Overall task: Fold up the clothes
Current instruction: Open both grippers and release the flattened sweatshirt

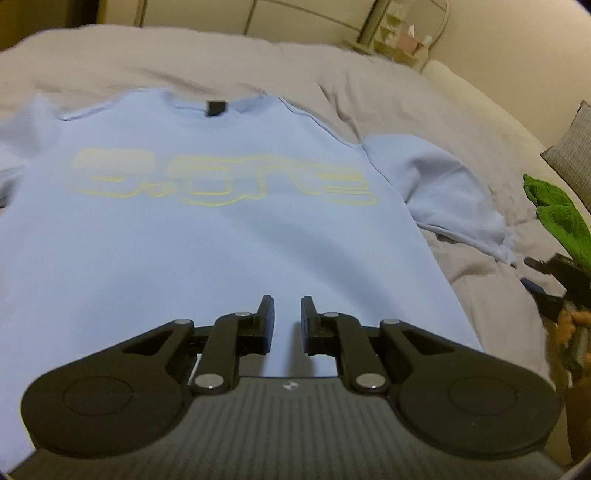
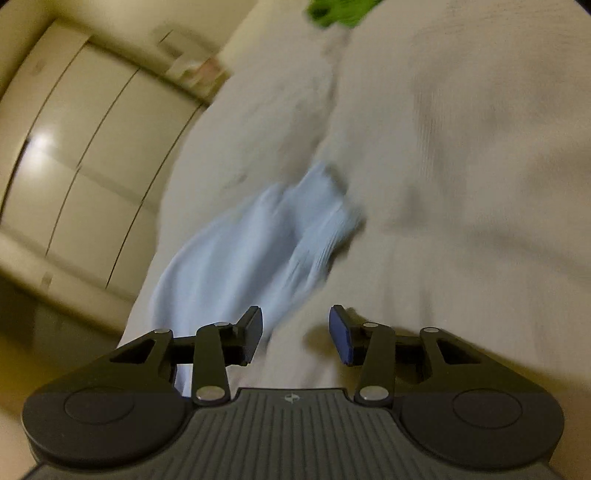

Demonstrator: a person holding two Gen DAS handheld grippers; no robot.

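Observation:
A light blue sweatshirt (image 1: 207,236) with a pale yellow print lies flat on the bed, collar away from me. Its right sleeve (image 1: 443,192) is bunched out to the right; the sleeve also shows, blurred, in the right wrist view (image 2: 243,251). My left gripper (image 1: 287,321) hovers over the sweatshirt's lower body, jaws a little apart and empty. My right gripper (image 2: 295,332) is open and empty just short of the sleeve; it shows at the right edge of the left wrist view (image 1: 554,280).
The grey bed cover (image 1: 369,81) spreads all around the sweatshirt. A green garment (image 1: 557,218) lies at the bed's right edge, also in the right wrist view (image 2: 340,11). A grey pillow (image 1: 572,158) lies behind it. White cupboards (image 2: 85,147) stand beside the bed.

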